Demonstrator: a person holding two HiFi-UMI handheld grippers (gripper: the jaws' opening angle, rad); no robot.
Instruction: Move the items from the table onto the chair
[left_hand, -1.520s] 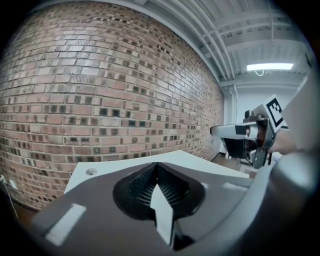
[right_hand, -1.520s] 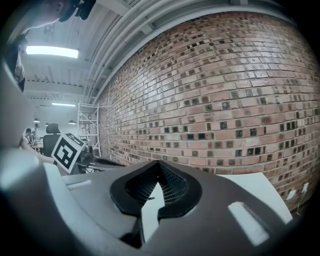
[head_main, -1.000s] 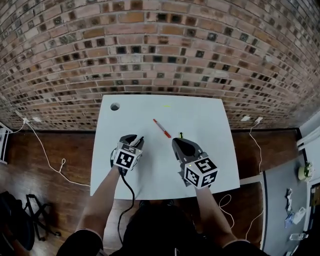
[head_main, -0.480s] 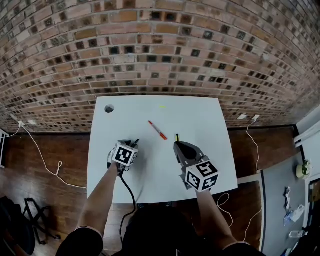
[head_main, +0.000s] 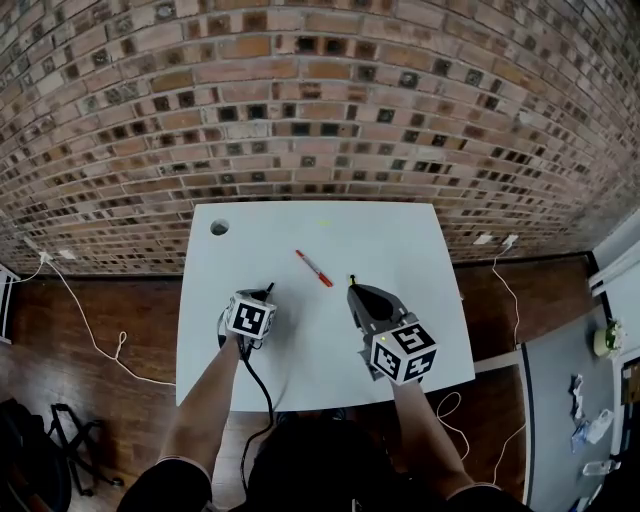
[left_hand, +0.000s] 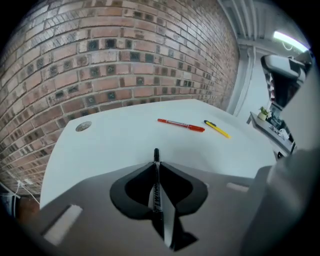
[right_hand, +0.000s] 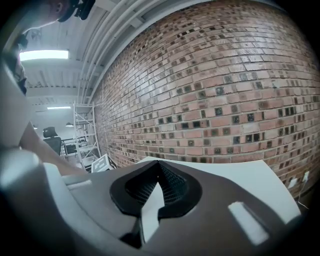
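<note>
Left gripper (left_hand: 156, 161), lower centre: jaws clamped on a slim black pen (left_hand: 156, 175). Right gripper (right_hand: 158, 166): jaws together, empty. A red pen (left_hand: 181, 125) and a yellow pen (left_hand: 216, 129) lie mid-frame on the white table (left_hand: 115, 135).

The white tabletop (head_main: 400, 250) is looking smooth and matt, the red-brown brick wall (head_main: 320, 100) rough, and the dark brown wooden floor (head_main: 130, 290) smooth. The grey plastic left gripper (left_hand: 156, 164) is showing a matt shell; the slim black pen (left_hand: 156, 154) between its jaws is looking like slightly glossy plastic.
</note>
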